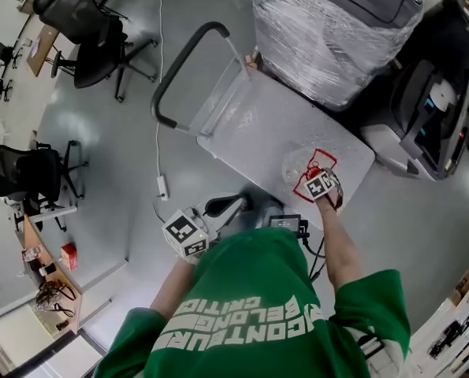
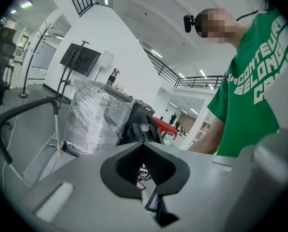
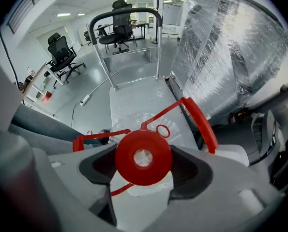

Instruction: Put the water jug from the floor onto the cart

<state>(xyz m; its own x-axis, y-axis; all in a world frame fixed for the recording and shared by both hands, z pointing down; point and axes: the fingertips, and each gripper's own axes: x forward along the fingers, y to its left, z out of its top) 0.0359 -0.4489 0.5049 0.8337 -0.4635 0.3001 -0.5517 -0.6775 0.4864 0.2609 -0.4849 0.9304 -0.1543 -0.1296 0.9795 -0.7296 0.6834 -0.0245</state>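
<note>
Clamping water jug [image 3: 143, 157] cap between right gripper [image 3: 144, 172] fingers [image 3: 193, 172], apparently over cart [image 3: 134, 98]

The clear water jug [image 1: 299, 164], with red cap and red carry handle, stands upright in my right claw [image 3: 144, 170] at the near corner of the grey flatbed cart [image 1: 250, 124].
</note>
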